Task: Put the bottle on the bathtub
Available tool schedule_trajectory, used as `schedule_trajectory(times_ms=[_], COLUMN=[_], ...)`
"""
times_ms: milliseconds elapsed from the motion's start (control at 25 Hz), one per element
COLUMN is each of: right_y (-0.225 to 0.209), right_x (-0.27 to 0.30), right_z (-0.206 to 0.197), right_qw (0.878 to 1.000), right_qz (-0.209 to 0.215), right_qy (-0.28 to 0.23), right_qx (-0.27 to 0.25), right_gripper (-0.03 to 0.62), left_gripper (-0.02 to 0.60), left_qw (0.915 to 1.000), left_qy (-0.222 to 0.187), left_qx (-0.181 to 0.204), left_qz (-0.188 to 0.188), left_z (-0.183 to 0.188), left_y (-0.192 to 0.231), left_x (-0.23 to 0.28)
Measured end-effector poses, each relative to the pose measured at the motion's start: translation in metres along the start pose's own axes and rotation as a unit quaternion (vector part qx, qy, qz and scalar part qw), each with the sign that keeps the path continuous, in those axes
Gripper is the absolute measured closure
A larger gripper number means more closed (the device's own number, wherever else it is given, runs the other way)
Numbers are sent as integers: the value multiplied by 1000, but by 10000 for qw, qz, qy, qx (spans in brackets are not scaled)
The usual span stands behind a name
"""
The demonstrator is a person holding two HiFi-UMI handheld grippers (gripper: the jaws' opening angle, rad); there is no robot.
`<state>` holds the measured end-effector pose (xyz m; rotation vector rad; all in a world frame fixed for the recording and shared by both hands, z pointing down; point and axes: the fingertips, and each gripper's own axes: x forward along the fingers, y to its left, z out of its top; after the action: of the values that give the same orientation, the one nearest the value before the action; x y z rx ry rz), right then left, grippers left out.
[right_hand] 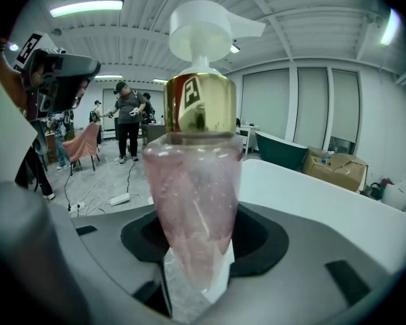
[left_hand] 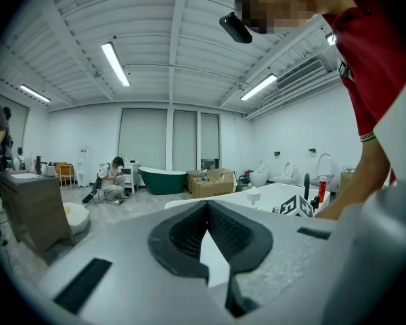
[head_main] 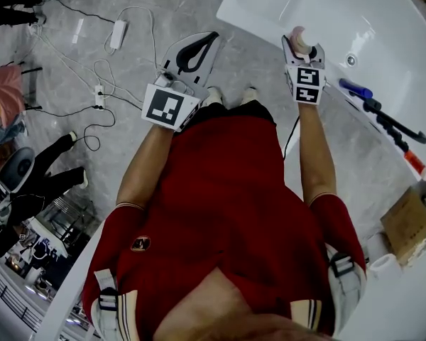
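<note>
A clear pink pump bottle (right_hand: pixel 193 202) with a gold collar and white pump head stands upright between the jaws of my right gripper (right_hand: pixel 199 263), which is shut on it. In the head view the bottle (head_main: pixel 299 42) sticks out of the right gripper (head_main: pixel 303 57) just in front of the white bathtub's (head_main: pixel 270 6) near rim. My left gripper (head_main: pixel 193 55) hangs over the grey floor to the left of the tub; its jaws (left_hand: pixel 213 249) stand closed with nothing in them. The white bathtub (left_hand: pixel 271 193) shows past them at the right.
A black tap with a blue handle (head_main: pixel 380 116) runs along the tub's right rim. A cardboard box (head_main: pixel 408 226) sits at the right. White cables and a power strip (head_main: pixel 99 94) lie on the floor at the left. People (right_hand: pixel 127 120) stand further back in the room.
</note>
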<state>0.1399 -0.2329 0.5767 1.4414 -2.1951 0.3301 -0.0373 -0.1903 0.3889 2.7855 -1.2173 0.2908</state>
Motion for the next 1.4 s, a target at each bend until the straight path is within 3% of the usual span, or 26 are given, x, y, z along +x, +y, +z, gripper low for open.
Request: schedule_trajectory(times_ms=[880,1400], right_y=[-6,-5], right_x=[32,30], right_z=[-36,-43], right_qw=[9994,9997], right_qz=[140,58], right_qy=[308,217], right_qx=[85,72], right_gripper=[373,364], left_gripper=[574,574], left_qw=[9992,9992], left_qy=[338,373], left_qx=[20,-2], left_qz=[196,121], left_z=[-11,-13], left_y=[16,15], left_x=[10,7])
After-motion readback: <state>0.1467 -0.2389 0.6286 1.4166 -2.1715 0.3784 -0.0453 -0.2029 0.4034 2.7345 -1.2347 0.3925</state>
